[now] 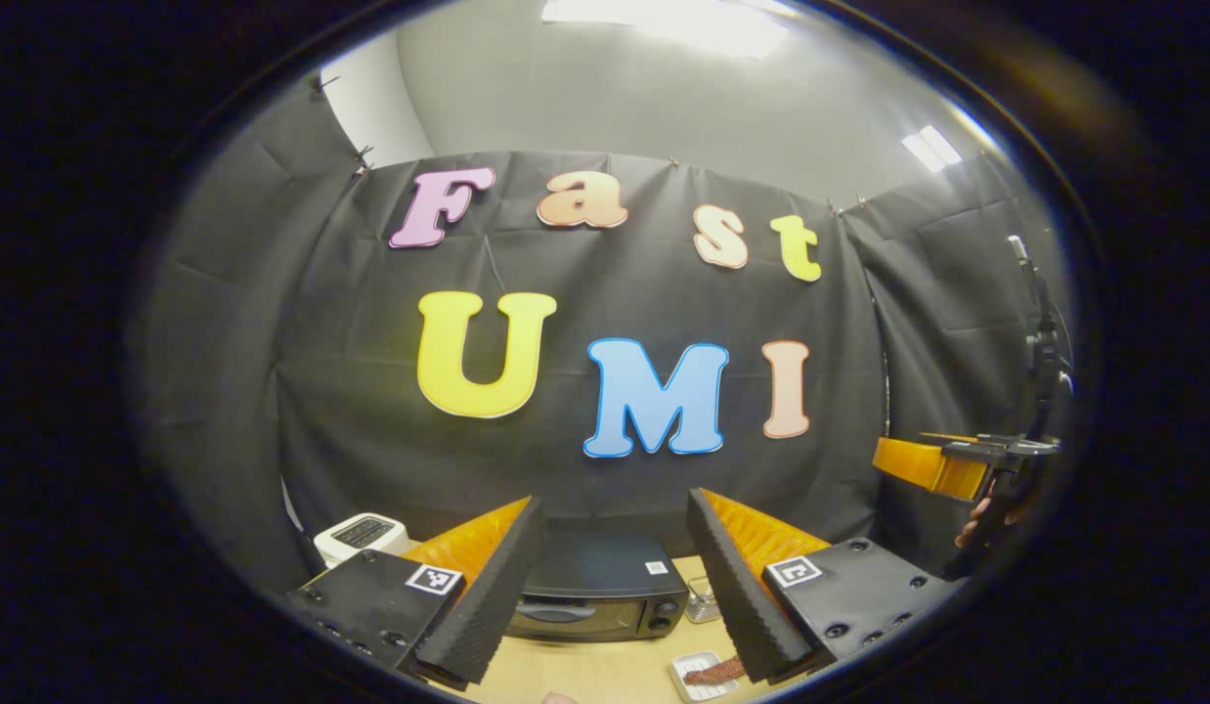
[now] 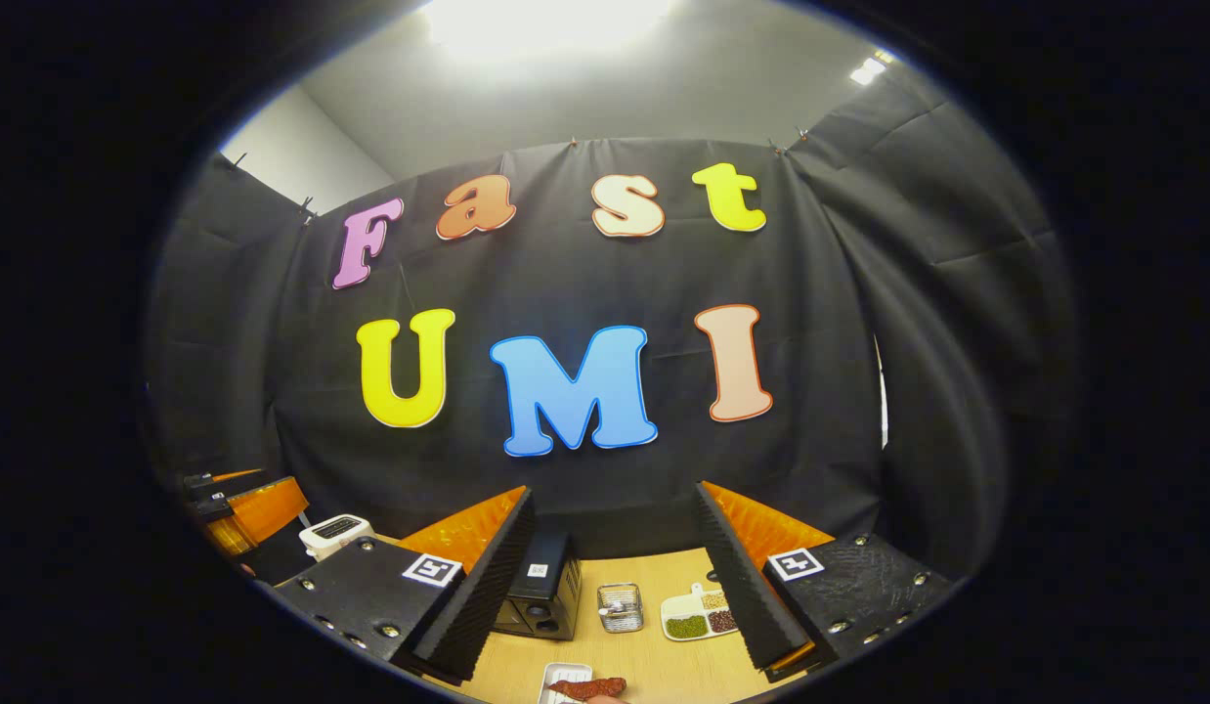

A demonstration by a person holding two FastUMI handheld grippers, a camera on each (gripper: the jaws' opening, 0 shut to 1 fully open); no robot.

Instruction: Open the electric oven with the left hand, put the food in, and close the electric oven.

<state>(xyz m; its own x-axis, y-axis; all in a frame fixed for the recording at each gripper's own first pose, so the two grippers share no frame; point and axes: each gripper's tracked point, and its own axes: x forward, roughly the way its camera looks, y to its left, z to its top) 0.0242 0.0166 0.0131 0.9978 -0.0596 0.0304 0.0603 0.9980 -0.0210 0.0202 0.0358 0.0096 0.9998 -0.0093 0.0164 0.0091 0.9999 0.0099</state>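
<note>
Here, nearest the camera in the left gripper view, the left gripper [image 1: 615, 587] holds its two fingers wide apart with nothing between them, raised above the wooden table [image 1: 605, 675]. Low in that view, just beside the right-hand finger, a small white tray [image 1: 698, 678] lies on the table with a reddish-brown strip of food [image 1: 714, 672] on it. A little beyond, seen through the gap between the fingers, the black electric oven [image 1: 597, 592] stands on the table with its door closed and its knobs at the right of the front. Just beside the oven's right side is a small wire basket [image 1: 702, 599], and to its left, past the left-hand finger, a white toaster [image 1: 361, 535]. At the right edge of the view the other gripper shows farther off, with a hand [image 1: 978, 524] on its handle. In the right gripper view, the right gripper [image 2: 615, 587] is likewise spread wide and has hold of nothing. Closest in that view, at the bottom, sits the white tray [image 2: 563, 678] with the food [image 2: 587, 688] lying partly over its near edge. Farther back on the table [image 2: 654, 665] come the wire basket [image 2: 621, 606], a white divided dish [image 2: 698, 616] of beans and grains to its right, and the electric oven [image 2: 541, 587] to its left, seen from its knob end. The toaster [image 2: 335, 534] stands farther left, near the other gripper at the view's left edge. Behind everything hangs the black cloth wall [image 2: 585, 274].
</note>
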